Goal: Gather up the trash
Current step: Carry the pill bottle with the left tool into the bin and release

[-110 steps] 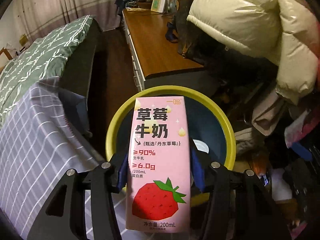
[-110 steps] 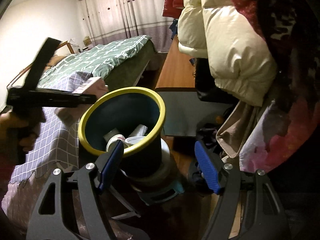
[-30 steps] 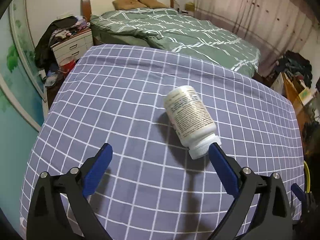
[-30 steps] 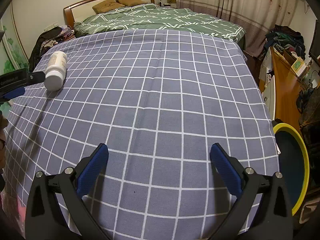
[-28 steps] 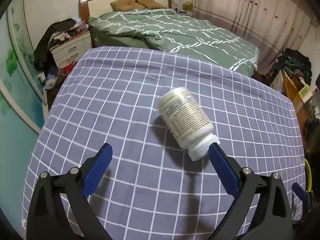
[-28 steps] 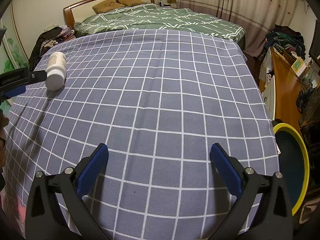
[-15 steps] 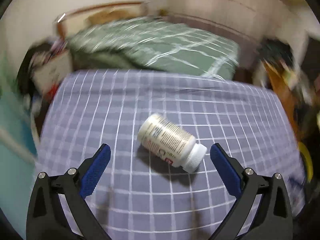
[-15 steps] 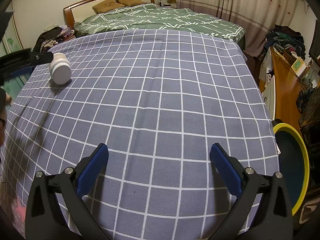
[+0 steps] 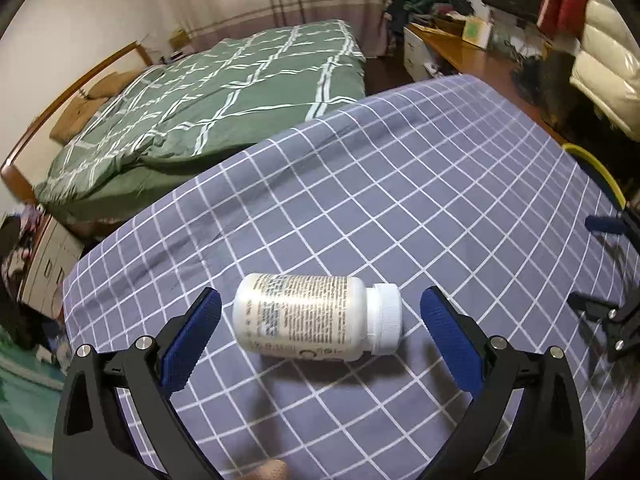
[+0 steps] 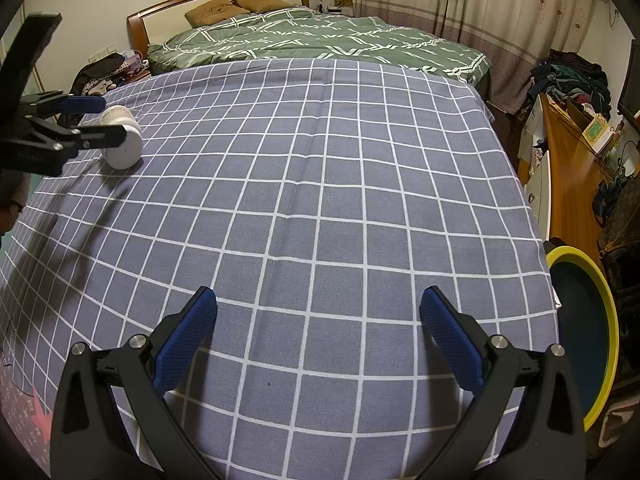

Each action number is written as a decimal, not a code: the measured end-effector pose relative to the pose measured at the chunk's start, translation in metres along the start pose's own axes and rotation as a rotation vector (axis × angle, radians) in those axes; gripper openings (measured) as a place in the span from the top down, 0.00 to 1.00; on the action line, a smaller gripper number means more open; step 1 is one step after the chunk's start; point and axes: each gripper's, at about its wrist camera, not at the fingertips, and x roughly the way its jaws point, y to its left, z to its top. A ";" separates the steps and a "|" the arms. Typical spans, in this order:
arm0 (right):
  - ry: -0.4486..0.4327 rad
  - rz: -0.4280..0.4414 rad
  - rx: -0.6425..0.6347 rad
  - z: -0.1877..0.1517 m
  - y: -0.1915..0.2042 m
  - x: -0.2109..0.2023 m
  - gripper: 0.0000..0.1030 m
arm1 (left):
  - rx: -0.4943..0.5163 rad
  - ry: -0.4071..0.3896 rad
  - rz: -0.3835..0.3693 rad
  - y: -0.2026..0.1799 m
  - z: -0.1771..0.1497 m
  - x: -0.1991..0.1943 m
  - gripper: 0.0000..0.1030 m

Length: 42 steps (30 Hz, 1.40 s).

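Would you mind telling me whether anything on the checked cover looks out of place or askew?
Yes: a white bottle lies on its side on the checked cover, cap on, nothing spilled. It sits between the open jaws of the left gripper, untouched.

Dense dark print is seen on the label of the white bottle (image 9: 316, 322), which lies on its side at 6 o'clock in the left wrist view, but no word of it can be made out. No brand, number or sign is legible anywhere else in either view.
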 end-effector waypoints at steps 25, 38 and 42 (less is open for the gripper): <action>0.000 0.000 0.000 0.000 0.000 0.000 0.05 | -0.089 -0.245 -0.039 -0.067 0.080 -0.162 0.19; 0.001 0.000 0.001 0.000 0.000 0.000 0.05 | 0.117 -0.224 -0.192 -0.288 0.180 -0.181 0.18; 0.001 0.000 0.001 0.000 0.000 0.000 0.05 | 0.178 -0.152 -0.238 -0.350 0.191 -0.142 0.18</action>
